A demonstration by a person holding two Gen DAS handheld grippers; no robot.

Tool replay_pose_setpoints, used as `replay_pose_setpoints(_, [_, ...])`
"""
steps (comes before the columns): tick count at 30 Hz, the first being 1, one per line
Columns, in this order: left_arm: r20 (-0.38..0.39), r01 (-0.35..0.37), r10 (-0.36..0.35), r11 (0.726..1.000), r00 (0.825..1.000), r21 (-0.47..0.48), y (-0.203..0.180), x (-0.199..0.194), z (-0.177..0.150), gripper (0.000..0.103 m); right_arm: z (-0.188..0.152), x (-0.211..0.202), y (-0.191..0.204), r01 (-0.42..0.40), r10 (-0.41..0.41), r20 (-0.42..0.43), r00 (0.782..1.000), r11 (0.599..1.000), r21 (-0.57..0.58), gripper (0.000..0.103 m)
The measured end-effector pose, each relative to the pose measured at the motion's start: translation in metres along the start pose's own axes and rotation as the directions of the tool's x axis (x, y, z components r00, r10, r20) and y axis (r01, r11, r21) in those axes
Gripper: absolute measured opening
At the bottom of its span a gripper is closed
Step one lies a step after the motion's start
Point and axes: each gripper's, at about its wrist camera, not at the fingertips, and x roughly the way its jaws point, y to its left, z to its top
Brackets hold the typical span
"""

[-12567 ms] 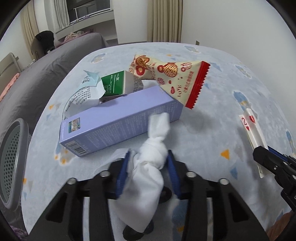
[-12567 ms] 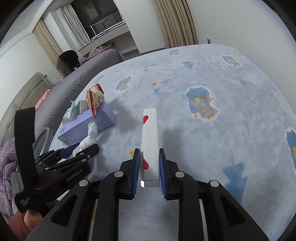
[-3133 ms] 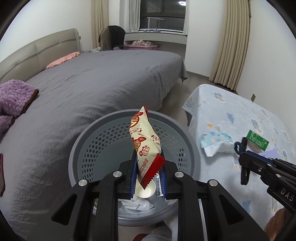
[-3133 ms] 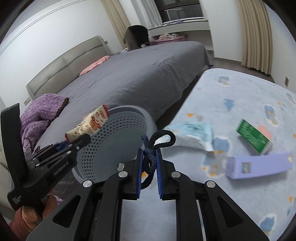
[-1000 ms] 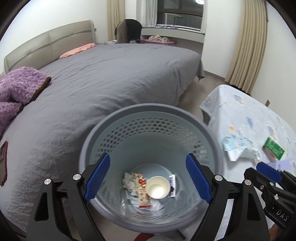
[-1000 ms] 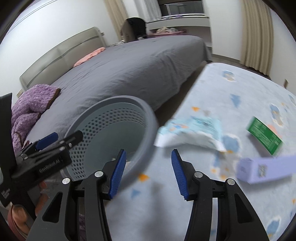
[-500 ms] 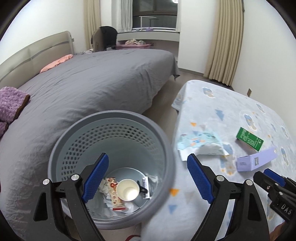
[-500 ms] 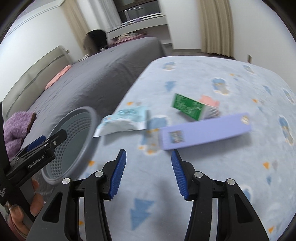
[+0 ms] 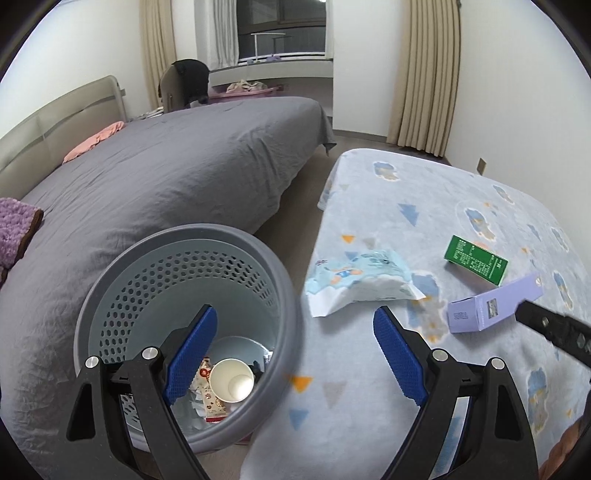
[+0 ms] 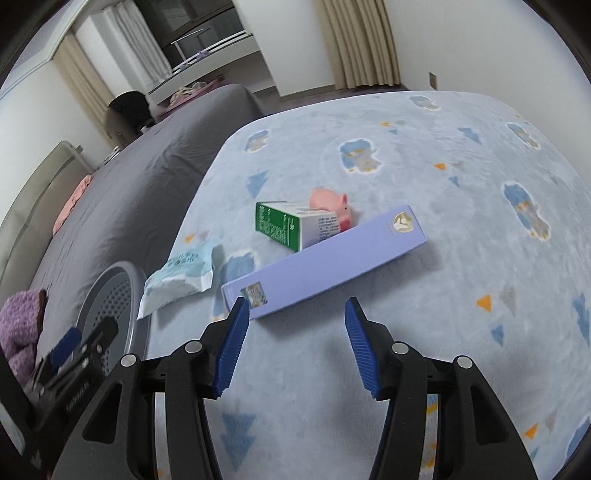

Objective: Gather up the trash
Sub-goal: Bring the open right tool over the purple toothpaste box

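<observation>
I see both grippers gaping, empty: left gripper [image 9: 291,354] over bin [image 9: 284,295] edge, right gripper [image 10: 293,345] near purple box [image 10: 325,264]; green box [image 10: 291,223], pink pig [image 10: 330,205] behind it.

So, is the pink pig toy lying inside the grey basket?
No, the pink pig toy lies on the blue blanket, behind the green box, away from the grey basket.

Bedroom around the patterned surface

A grey bed [image 9: 166,177] with a beige headboard [image 9: 55,118], a pink cloth [image 9: 92,142] and a purple blanket [image 9: 14,229]. Beige curtains [image 9: 424,74] hang by a dark window [image 9: 280,26]; a pink toy pig [image 10: 330,205] lies on the pale blue cover [image 10: 443,258].
</observation>
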Motion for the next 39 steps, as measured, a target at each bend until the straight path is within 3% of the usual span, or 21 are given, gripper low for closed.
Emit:
replay_pose_setpoints(7, [-0.002, 0.009, -0.009, 1.000, 1.000, -0.002, -0.002, 0.001, 0.000, 0.085, 0.011, 0.005, -0.002, 0.033, -0.034, 0.002, 0.999, 0.988, 0.148, 0.061])
replay_pose_setpoints(17, [0.001, 0.020, -0.020, 1.000, 1.000, -0.017, 0.006, -0.002, 0.001, 0.085, 0.016, 0.025, -0.008, 0.109, -0.100, -0.046, 0.994, 0.951, 0.288, 0.061])
replay_pose_setpoints(32, [0.002, 0.022, -0.022, 1.000, 1.000, -0.022, 0.008, -0.002, 0.000, 0.085, 0.016, 0.044, -0.006, 0.087, -0.070, -0.065, 0.995, 0.942, 0.323, 0.064])
replay_pose_setpoints(39, [0.003, 0.019, -0.019, 1.000, 1.000, -0.022, 0.010, -0.003, 0.001, 0.085, 0.008, 0.044, 0.010, 0.061, -0.040, -0.078, 0.996, 0.957, 0.285, 0.064])
